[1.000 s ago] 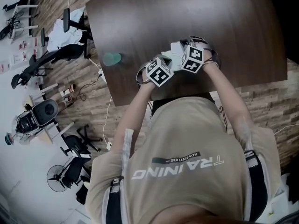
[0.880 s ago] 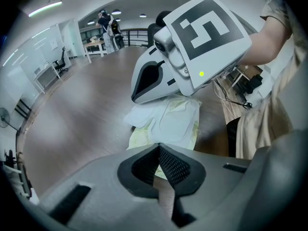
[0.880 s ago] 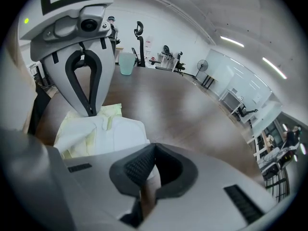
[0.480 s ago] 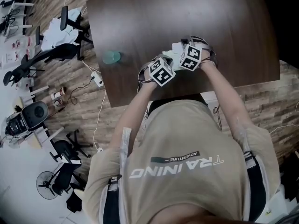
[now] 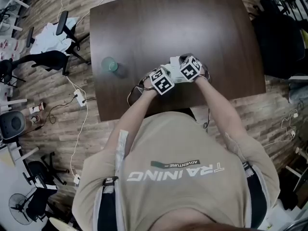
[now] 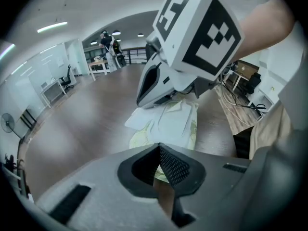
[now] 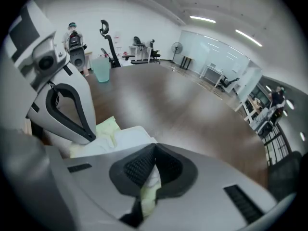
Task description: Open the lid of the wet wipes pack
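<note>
The left gripper (image 5: 165, 77) and right gripper (image 5: 187, 67) meet over the white wipes pack (image 5: 175, 63) near the front edge of the table (image 5: 192, 28). A green cup (image 5: 109, 64) stands by the table's left edge.

— Does the head view show the lid?
— No. The two marker cubes (image 5: 162, 81) cover most of the wet wipes pack (image 5: 173, 63).
— And from the left gripper (image 6: 159, 148)?
— Its own body hides the pack's near edge. The right gripper (image 6: 140, 100) covers the far end.
</note>
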{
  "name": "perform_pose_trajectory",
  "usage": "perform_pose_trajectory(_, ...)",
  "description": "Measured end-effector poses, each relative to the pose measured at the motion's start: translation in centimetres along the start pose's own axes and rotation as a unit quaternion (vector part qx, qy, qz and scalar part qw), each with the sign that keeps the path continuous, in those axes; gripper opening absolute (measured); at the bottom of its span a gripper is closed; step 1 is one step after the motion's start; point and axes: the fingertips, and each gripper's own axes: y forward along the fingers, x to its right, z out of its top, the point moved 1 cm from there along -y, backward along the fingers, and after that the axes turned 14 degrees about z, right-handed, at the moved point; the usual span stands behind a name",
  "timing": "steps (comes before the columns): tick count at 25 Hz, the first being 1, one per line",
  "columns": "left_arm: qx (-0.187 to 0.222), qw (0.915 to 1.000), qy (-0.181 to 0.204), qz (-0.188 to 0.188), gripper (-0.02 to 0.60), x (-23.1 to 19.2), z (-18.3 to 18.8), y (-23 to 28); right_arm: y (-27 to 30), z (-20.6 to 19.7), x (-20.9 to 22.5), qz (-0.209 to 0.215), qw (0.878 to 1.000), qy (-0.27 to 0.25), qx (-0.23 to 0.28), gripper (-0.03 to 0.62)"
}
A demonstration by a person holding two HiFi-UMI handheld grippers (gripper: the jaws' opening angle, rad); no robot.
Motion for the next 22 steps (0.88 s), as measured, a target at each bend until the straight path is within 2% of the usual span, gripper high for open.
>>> perform_pose_trajectory(3, 0.013, 0.9998, 0.005, 0.014, 0.008, -0.1, 0.1, -0.3, -2.2, -0.4, -0.9, -0.025, 0.999, 0.037, 0.032, 0.012)
perform_pose_trajectory(7, 0.021, 0.9996, 0.015, 0.008, 0.009, -0.7, 0.0, -0.2, -4.2, -1.2, -2.3, -0.043, 0.997, 0.05, 0.039, 0.012)
perform_pose_trajectory(10, 0.032, 0.9994, 0.012, 0.0, 0.009, -0.8, 0.1, -0.5, -5.5, -2.2, -3.4, -0.038, 0.996, 0.067, 0.04, 0.012)
perform_pose_trajectory(17, 0.033, 0.9992, 0.024, 0.006, 0.009, -0.3, 0.3, -0.2, -7.3, -3.1, -4.4, -0.031, 0.993, 0.089, 0.064, 0.012)
perform_pose_trajectory(22, 0.028, 0.9995, 0.014, 0.003, 0.009, 0.0, 1.2, 0.2, -6.2, -5.7, -4.1, -0.008, 0.992, 0.116, 0.038, 0.012)
